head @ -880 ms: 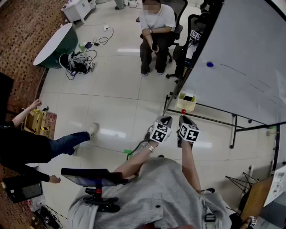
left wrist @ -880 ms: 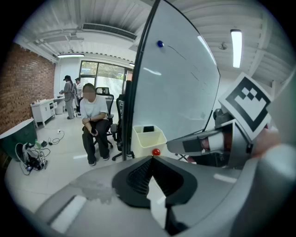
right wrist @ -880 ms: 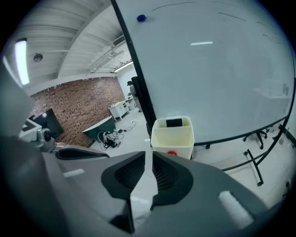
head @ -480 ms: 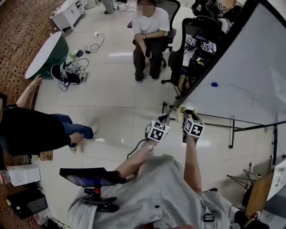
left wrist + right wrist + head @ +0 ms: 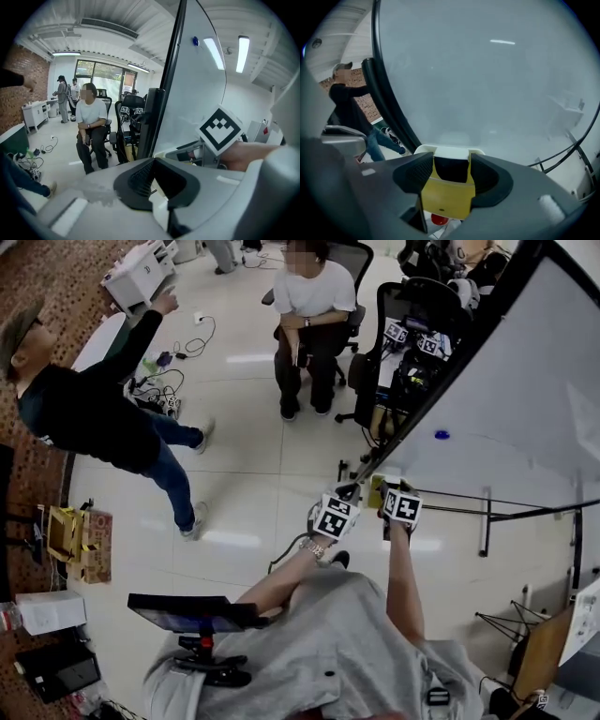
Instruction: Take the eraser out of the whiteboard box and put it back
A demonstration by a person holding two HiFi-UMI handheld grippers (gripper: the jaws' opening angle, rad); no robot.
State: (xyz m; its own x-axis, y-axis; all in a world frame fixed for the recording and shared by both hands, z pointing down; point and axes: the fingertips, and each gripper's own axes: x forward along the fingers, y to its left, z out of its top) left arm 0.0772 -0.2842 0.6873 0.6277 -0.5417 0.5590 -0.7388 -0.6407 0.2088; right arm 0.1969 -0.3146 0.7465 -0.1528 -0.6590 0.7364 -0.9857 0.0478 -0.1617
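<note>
The right claw [image 5: 451, 161] is being held wide open, with nothing gripped. It is being pointed straight at the small yellow plastic whiteboard box [image 5: 449, 194], which is being carried at the lower edge of the large white whiteboard [image 5: 487, 84]. The box's yellow front wall and white rim are being framed between the two black pads. Whether the pads are touching it cannot be told. A dark shape [image 5: 450, 169] is being shown in the box's open top. It is probably the eraser, but that cannot be confirmed. A small red round thing [image 5: 439, 218] is being partly shown just under the box.

The left claw [image 5: 153, 160] is being held closed, pad tips together, nothing between them. It is being kept just beside the right one, near the whiteboard's black-framed end edge.

In the head view both are being held out side by side at the whiteboard's lower corner. A small blue round magnet [image 5: 441, 435] is being carried on the board face above them. A seated person in a white shirt [image 5: 312, 296] and a standing person in a black top [image 5: 94, 413], one arm raised, are being seen well apart from the box.
</note>
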